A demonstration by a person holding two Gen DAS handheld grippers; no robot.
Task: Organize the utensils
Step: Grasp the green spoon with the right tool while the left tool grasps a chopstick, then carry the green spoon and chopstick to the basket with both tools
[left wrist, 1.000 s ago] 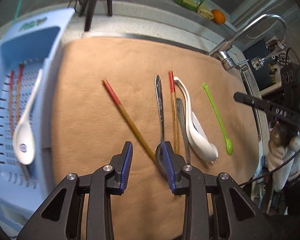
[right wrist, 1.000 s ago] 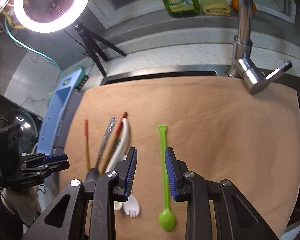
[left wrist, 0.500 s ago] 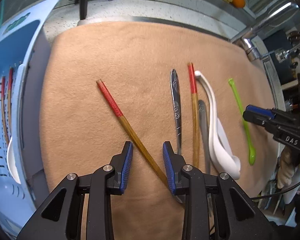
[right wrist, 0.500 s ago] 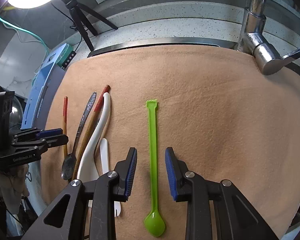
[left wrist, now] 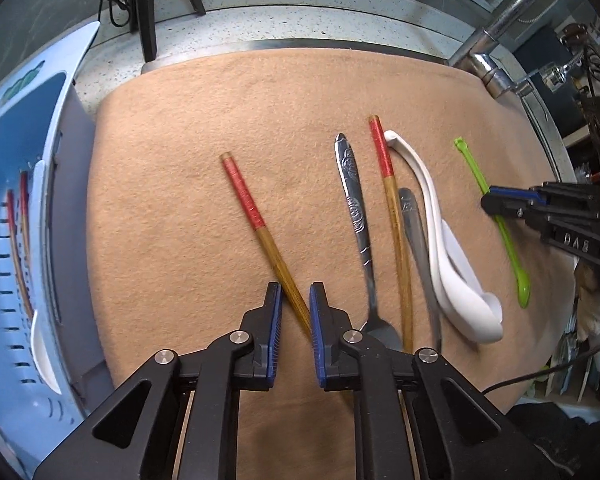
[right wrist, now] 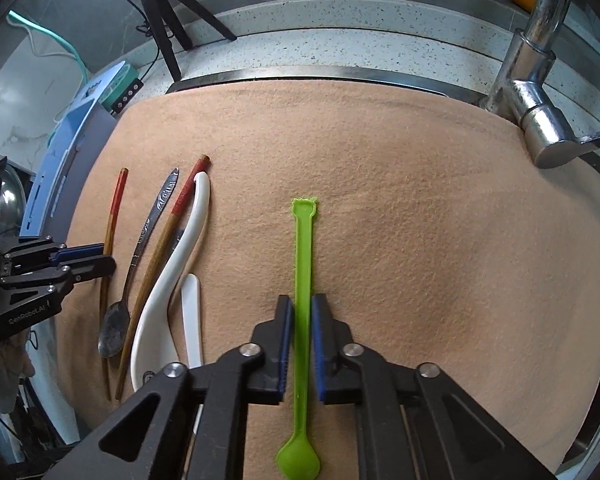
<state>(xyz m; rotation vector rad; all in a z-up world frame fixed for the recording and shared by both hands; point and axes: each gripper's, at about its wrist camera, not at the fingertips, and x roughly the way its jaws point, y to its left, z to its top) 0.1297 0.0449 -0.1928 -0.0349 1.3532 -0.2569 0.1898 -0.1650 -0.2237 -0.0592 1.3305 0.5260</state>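
Left gripper (left wrist: 295, 320): jaws narrowed around the lower wooden shaft of the slanted red-topped chopstick (left wrist: 260, 236), pads close beside it or just touching; a firm clamp cannot be confirmed. Right gripper (right wrist: 301, 340): jaws narrowed about the handle of the green spoon (right wrist: 302, 280), pads flanking it just above the bowl, which lies below the fingertips; contact likewise uncertain.

Outward from the left jaws, on the tan mat (left wrist: 172, 184): a metal spoon (left wrist: 358, 224), a second chopstick (left wrist: 392, 216), a grey utensil handle (left wrist: 414, 224) and a white ceramic spoon (left wrist: 448, 256), lying side by side and partly touching. The blue basket (left wrist: 4, 240) at far left already holds chopsticks and a white spoon.

Risks, as judgement: the chopstick crosses the jaws obliquely, so closing may roll it or let it pivot on lifting; its hidden lower end lies near the metal spoon and could drag it. The thin green handle, gripped near one end, may tilt or slip from the pads.

Compared with half a second earlier, both pairs of jaws have drawn markedly closer together, and each gripper has advanced along its utensil.
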